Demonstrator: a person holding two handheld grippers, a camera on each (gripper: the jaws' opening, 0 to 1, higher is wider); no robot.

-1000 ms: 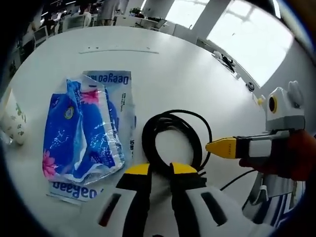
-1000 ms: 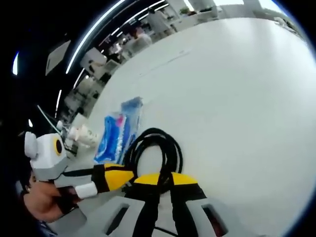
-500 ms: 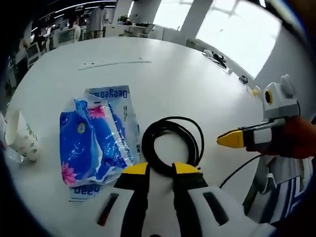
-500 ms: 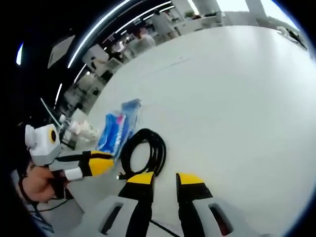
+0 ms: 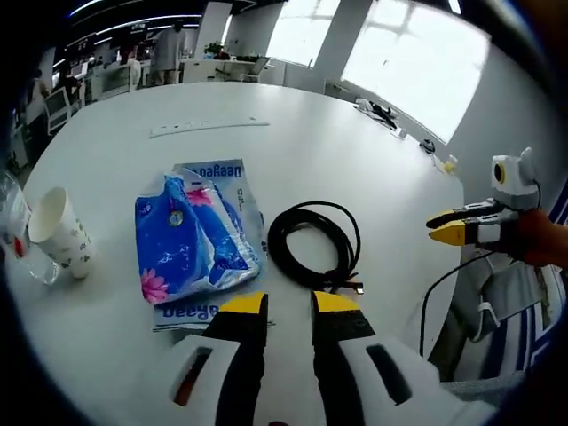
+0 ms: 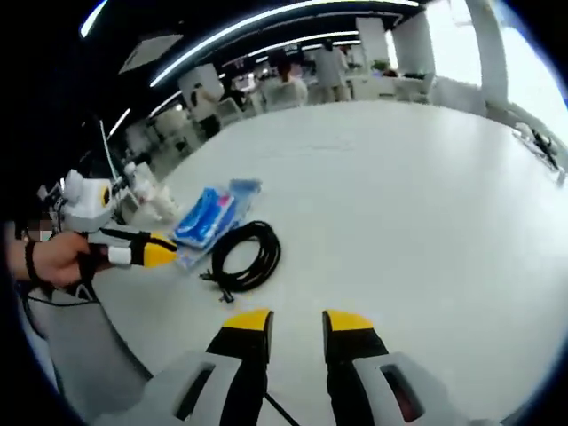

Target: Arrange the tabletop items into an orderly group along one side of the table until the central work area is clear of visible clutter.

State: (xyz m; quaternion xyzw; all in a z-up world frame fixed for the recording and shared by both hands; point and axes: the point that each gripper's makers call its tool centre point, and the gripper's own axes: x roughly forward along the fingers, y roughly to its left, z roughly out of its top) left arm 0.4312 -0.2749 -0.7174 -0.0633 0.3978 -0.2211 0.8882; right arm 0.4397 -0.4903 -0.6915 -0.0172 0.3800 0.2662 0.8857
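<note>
1. In the left gripper view, the left gripper hangs over the near edge of the white table, its 2 yellow-tipped jaws parted by a narrow gap with nothing between them.
2. Just ahead of those jaws lies the coiled black cable, flat on the table, its plug end closest to the right jaw tip, apart from it.
3. Ahead and to the left of the jaws sits the blue tissue pack, on top of a flat printed wrapper, just beside the cable.
4. Far off to the left of the gripper, a paper cup stands upright beside a clear plastic cup.
5. A thin pale strip lies well beyond the pack.
6. At the right, the right gripper is held by a gloved hand, clear of the cable.
7. In the right gripper view, the right gripper is also parted and grips nothing; the cable lies ahead and left of it, well apart, with the tissue pack beyond.
8. There the left gripper comes in from the left; whether its jaws are apart I can't tell from this side.
</note>
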